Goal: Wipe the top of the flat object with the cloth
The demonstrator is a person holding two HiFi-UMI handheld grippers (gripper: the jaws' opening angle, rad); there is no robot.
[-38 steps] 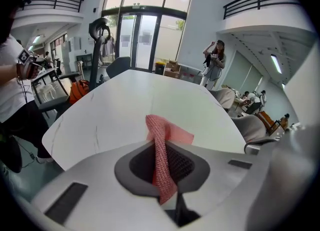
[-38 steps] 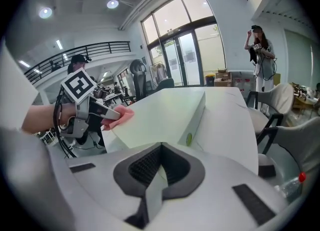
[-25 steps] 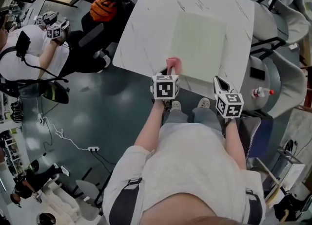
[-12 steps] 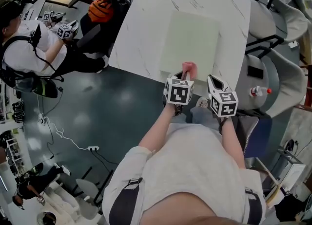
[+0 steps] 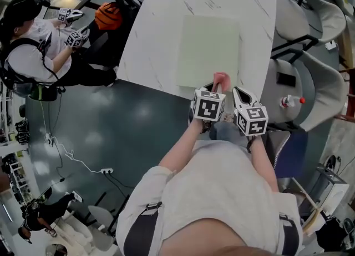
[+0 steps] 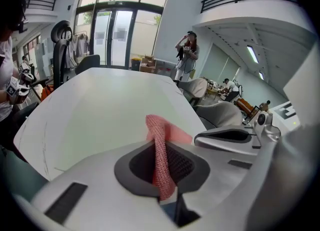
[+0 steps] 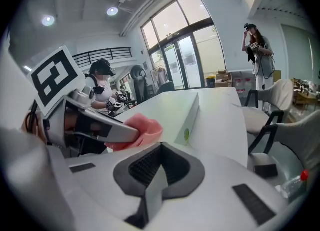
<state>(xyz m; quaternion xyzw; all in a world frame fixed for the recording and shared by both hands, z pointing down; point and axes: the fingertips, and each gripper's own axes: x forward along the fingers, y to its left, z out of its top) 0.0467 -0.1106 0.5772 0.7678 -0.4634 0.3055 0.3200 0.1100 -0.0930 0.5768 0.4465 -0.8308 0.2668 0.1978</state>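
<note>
Pink knitted cloth (image 5: 221, 80) pinched between jaws of left gripper (image 5: 213, 90), at near edge of pale green flat object (image 5: 209, 47). Flat object lies on white marbled table (image 5: 158, 27). Right gripper (image 5: 241, 94) just beside left, jaws pressed together, empty.

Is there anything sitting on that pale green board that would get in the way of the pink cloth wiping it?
Nothing visible does. The left tongs hold the pink cloth at the near edge of the pale green board, whose top lies bare on the white table.
</note>
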